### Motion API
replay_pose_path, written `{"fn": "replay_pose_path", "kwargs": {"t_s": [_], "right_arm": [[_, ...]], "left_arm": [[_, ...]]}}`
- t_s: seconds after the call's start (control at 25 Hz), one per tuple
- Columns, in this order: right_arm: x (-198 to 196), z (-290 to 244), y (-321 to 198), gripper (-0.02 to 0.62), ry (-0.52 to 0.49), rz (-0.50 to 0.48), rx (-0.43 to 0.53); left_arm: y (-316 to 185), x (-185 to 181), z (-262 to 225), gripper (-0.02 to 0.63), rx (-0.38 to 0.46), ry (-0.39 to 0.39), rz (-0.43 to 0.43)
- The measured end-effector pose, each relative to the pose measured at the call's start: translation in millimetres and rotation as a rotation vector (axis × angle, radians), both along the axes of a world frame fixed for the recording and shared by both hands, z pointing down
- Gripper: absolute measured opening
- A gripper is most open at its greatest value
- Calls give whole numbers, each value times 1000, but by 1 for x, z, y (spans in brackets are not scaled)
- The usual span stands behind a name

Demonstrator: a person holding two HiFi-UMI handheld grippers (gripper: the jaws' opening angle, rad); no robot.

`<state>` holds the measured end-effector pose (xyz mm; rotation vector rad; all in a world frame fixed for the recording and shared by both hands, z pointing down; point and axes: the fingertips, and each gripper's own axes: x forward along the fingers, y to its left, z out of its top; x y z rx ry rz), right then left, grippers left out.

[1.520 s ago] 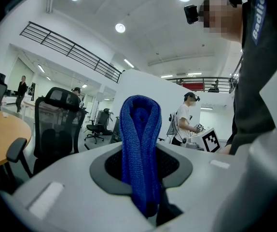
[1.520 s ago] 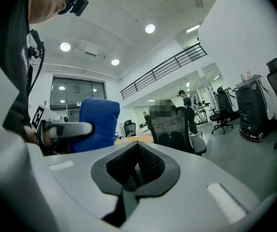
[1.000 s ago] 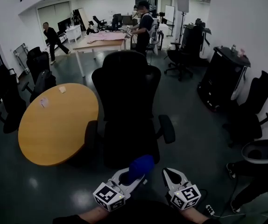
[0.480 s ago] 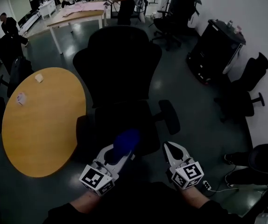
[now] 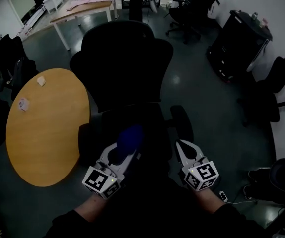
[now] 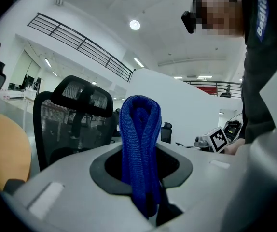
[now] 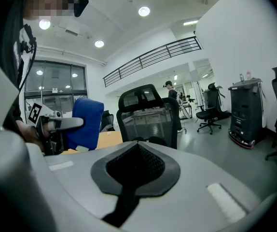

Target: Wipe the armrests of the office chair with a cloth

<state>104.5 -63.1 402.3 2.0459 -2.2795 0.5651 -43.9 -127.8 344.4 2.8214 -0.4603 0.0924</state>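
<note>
Cloth (image 5: 130,137): blue and fuzzy, folded into a thick loop. It sticks up out of the left tongs (image 5: 122,150), over the seat of the office chair (image 5: 122,58).
Left tongs: squeezed tight on the cloth, with the soft fold poking out past the tips.
Right tongs (image 5: 183,148): closed up tip to tip, with nothing in them. They are near the right armrest (image 5: 181,123).
Office chair: black, with a tall net-like back and a rounded top. It stands right in front of the person.
Right armrest: a dark, smooth pad shaped like a long oval.
Left armrest (image 5: 85,138): dark too, and just beside the curved edge of the round bench (image 5: 43,128), so that side is tight.
Round bench: smooth orange-brown wood, on the left of the chair.
Floor (image 5: 212,113): shiny and dark grey, with open room on the right of the chair.
</note>
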Motion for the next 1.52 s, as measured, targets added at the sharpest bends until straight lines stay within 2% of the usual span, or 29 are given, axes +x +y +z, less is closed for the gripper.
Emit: {"fn": "replay_pose_path", "kwargs": {"t_s": [0.32, 0.44, 0.56, 0.8, 1.16, 1.32, 1.52], "right_arm": [[72, 24, -26, 5, -32, -41, -18], [97, 38, -30, 5, -41, -32, -37], [119, 54, -30, 5, -62, -24, -68], [156, 105, -26, 5, -98, -7, -160], [179, 150, -1, 5, -128, 14, -260], [171, 177, 4, 5, -135, 25, -287], [163, 200, 12, 5, -138, 3, -337]], "left_arm": [[-30, 61, 10, 121, 47, -54, -54], [-42, 86, 20, 121, 76, -97, -45], [-52, 116, 25, 121, 67, -140, -33], [-79, 180, 72, 121, 57, -264, 26], [-98, 248, 152, 121, -1, -424, 116], [-108, 258, 196, 121, -8, -491, 142], [-120, 273, 228, 121, 5, -568, 149]]}}
